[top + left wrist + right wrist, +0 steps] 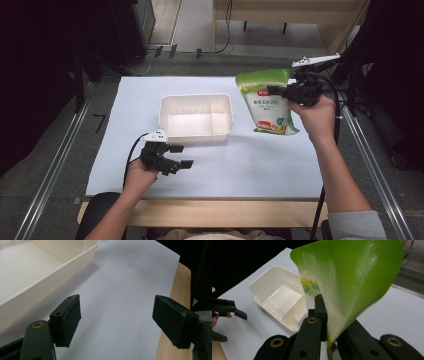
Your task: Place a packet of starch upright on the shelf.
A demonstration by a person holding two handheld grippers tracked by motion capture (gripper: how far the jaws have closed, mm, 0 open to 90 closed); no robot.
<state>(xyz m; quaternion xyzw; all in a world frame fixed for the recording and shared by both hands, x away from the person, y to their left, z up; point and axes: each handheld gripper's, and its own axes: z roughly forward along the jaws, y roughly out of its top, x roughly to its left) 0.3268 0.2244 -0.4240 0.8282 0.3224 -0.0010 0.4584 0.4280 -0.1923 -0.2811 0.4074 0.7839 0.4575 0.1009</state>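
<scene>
A green and white food pouch (264,102) hangs tilted above the right side of the white sheet, its lower end just over the sheet. My right gripper (286,93) is shut on the pouch's right edge; in the right gripper view the pouch (352,277) rises from between the jaws, and that gripper (329,340) pinches its edge. A cream two-compartment tray (196,100) stands empty mid-table, seen also as the tray (45,277) and the tray (262,287). My left gripper (182,156) rests low in front of the tray, open, nothing between its fingers. That gripper (116,320) has only white sheet between its pads.
The white sheet (250,160) covers most of the wooden table (225,212), whose front edge shows below it. Metal rails (55,165) run along both sides. Dark equipment and cables lie beyond the far edge.
</scene>
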